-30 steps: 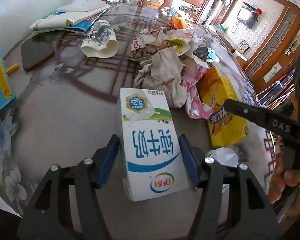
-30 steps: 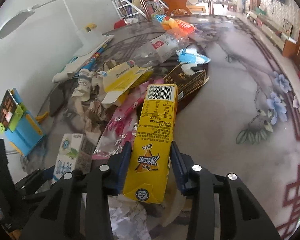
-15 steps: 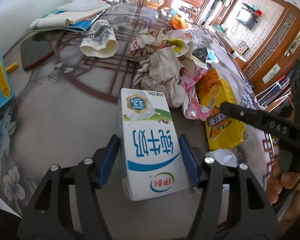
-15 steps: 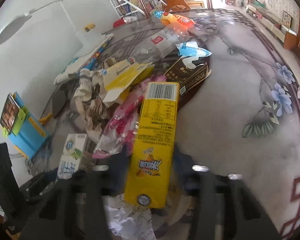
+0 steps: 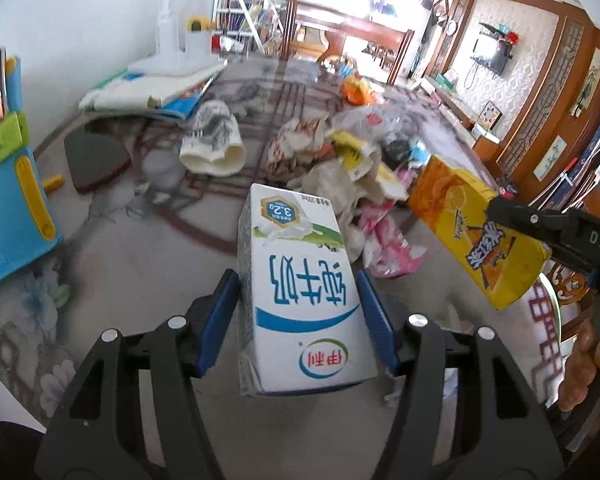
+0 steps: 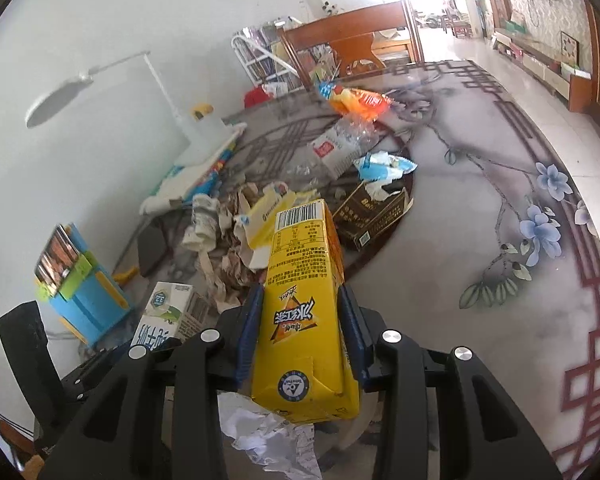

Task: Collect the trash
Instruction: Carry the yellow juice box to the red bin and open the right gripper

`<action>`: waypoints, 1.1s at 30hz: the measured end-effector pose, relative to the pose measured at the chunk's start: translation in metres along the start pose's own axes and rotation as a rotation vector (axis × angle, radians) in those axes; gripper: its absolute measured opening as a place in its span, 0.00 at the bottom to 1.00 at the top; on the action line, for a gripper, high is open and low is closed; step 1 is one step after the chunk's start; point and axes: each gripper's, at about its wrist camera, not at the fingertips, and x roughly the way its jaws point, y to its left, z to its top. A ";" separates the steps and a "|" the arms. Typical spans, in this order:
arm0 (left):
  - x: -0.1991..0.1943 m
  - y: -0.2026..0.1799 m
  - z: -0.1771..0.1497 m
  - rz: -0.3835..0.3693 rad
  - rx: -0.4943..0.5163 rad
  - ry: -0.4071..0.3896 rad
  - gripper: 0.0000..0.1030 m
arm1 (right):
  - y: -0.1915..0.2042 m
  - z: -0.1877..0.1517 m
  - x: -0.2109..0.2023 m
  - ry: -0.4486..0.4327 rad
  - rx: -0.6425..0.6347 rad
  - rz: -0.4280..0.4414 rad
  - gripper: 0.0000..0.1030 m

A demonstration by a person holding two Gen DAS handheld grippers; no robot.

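Ahead, crumpled wrappers (image 5: 332, 168) beside cigarette box (image 6: 370, 216)

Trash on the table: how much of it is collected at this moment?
Nothing looks binned yet. In hand: left hand-held gripper clamps the milk carton, right hand-held gripper clamps the yellow drink carton. Left: the crumpled paper pile, snack bag, dark box.

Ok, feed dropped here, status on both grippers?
Left gripper shut on milk carton. Right gripper shut on yellow carton. Trash pile ahead.
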 end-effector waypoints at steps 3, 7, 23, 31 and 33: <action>-0.012 -0.014 0.006 -0.017 0.014 -0.032 0.57 | -0.003 0.004 -0.012 -0.034 0.014 0.013 0.35; -0.022 -0.037 0.009 -0.040 0.048 -0.052 0.57 | -0.009 0.006 -0.030 -0.081 0.010 0.007 0.35; -0.027 -0.112 0.007 -0.143 0.140 -0.041 0.57 | -0.072 -0.015 -0.099 -0.192 0.074 -0.070 0.35; -0.022 -0.146 0.004 -0.197 0.176 -0.020 0.57 | -0.095 -0.020 -0.116 -0.219 0.128 -0.079 0.35; -0.021 -0.153 0.005 -0.209 0.185 -0.018 0.57 | -0.097 -0.020 -0.118 -0.223 0.133 -0.079 0.35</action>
